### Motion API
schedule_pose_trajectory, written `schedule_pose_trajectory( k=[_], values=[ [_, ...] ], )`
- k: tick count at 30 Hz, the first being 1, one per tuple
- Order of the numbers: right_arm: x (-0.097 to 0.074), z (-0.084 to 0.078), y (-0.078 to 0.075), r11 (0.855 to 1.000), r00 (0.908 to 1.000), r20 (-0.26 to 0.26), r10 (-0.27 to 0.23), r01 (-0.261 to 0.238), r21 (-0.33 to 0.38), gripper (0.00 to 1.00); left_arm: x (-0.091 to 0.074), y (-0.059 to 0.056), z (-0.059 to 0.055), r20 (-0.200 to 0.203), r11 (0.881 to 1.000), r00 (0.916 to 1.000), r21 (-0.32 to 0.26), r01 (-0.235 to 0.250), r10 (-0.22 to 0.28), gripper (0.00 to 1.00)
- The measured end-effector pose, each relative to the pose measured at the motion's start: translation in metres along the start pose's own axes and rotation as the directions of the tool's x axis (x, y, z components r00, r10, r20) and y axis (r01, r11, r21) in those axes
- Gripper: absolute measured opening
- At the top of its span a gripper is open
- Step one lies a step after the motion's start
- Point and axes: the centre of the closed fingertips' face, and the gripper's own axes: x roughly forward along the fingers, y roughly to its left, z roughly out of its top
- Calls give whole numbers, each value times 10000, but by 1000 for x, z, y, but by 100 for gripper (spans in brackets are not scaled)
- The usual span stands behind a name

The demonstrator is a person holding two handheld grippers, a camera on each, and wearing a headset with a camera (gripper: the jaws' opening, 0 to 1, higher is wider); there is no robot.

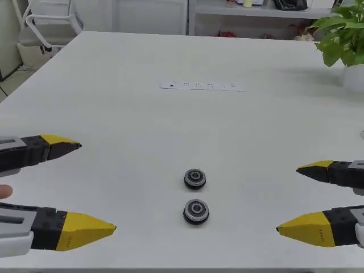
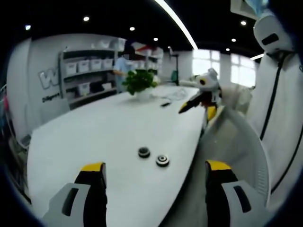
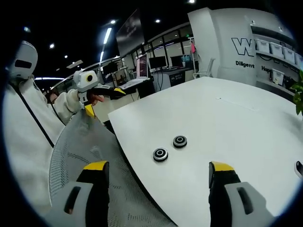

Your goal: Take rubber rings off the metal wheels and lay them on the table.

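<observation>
Two small metal wheels with black rubber rings lie flat on the white table [image 1: 142,114], one [image 1: 195,178] just beyond the other [image 1: 196,211]. The pair shows in the left gripper view [image 2: 144,152] [image 2: 162,161] and in the right gripper view [image 3: 180,141] [image 3: 160,154]. My left gripper [image 1: 98,187] is at the left near the table's front edge, open and empty, well apart from the wheels. My right gripper [image 1: 287,199] is at the right, open and empty too. Each gripper points inward toward the wheels. In the left gripper view the right gripper [image 2: 189,106] appears far off; the left gripper [image 3: 106,94] appears in the right gripper view.
A flat socket strip [image 1: 202,86] lies at mid-table beyond the wheels. A potted green plant [image 1: 344,34] stands at the far right corner. A white chair [image 1: 48,25] is at the back left, shelves behind. The table's front edge runs close below the wheels.
</observation>
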Motion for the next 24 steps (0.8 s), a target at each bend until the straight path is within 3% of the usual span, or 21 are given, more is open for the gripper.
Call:
schedule_pose_trajectory(
  k=[10,15,21,24],
  values=[
    [4,31,-5,9989,9997,255,35,-23,-471,82,9,4,21,49,9985,9999,521,157,-159,86],
    [12,53,-8,9975,9984,562,19,21,-707,82,13,7,37,281,9958,9993,886,222,-247,84],
    [26,80,-5,9934,9948,987,271,-158,-1135,79,17,12,63,886,9924,9954,1203,260,-369,82],
    [31,92,-5,9918,9919,1206,398,-245,-1258,78,21,15,72,958,9886,9944,1477,294,-439,80]
  ],
)
